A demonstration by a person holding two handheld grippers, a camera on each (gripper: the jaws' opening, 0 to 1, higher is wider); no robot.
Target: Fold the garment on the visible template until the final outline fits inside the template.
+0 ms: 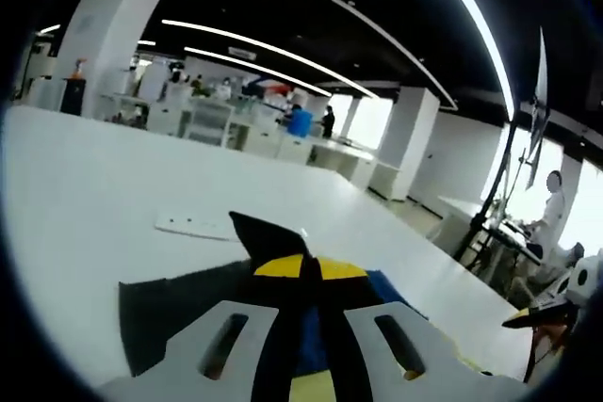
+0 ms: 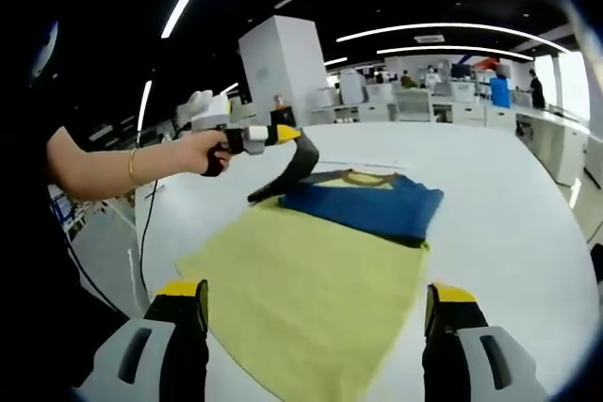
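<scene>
A blue garment (image 2: 367,202) with a yellow collar and black sleeves lies folded at the far end of a yellow-green template sheet (image 2: 283,327) on the white table. A person's hand holds my left gripper (image 2: 283,134) above the garment's left side, shut on a black sleeve (image 2: 300,165) that hangs lifted from it. In the left gripper view the left gripper (image 1: 309,267) has its yellow tips together on black cloth (image 1: 268,233), with more black fabric (image 1: 170,303) below. My right gripper (image 2: 316,291) stands open over the near part of the sheet, nothing between its jaws.
The white table (image 2: 509,195) stretches wide around the sheet. A white power strip (image 1: 193,225) lies on the table (image 1: 85,195) beyond the garment. A cable (image 2: 143,233) hangs off the table's left edge. Desks, pillars and people stand far behind.
</scene>
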